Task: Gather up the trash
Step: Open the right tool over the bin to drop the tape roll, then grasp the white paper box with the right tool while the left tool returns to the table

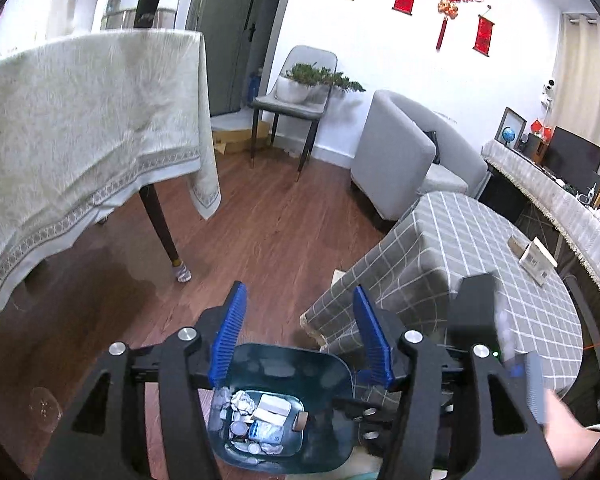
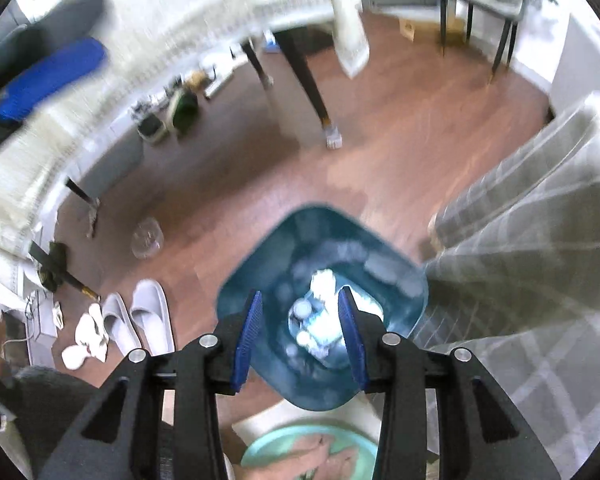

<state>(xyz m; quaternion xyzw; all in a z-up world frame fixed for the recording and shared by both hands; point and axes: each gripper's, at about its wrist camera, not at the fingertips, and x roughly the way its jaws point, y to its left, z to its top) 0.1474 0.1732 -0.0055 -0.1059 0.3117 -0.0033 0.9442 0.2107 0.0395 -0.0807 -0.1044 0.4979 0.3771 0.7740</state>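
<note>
A blue trash bin (image 1: 332, 368) stands on the wood floor below both grippers; it also shows in the right wrist view (image 2: 260, 276). Crumpled paper, small boxes and caps lie in it (image 1: 260, 420) (image 2: 320, 320). My left gripper (image 1: 300, 312) is open and empty above the bin. My right gripper (image 2: 300, 308) is open and empty, hovering over the bin's mouth; the view is blurred. The right gripper also appears blurred at the right of the left wrist view (image 1: 500, 328).
A low table with a grey checked cloth (image 1: 480, 264) (image 2: 540, 240) stands right of the bin, with a small box (image 1: 534, 258) on it. A dining table with a white cloth (image 1: 80, 128) is left. Slippers (image 2: 140, 320) and a glass bowl (image 2: 147, 238) lie on the floor.
</note>
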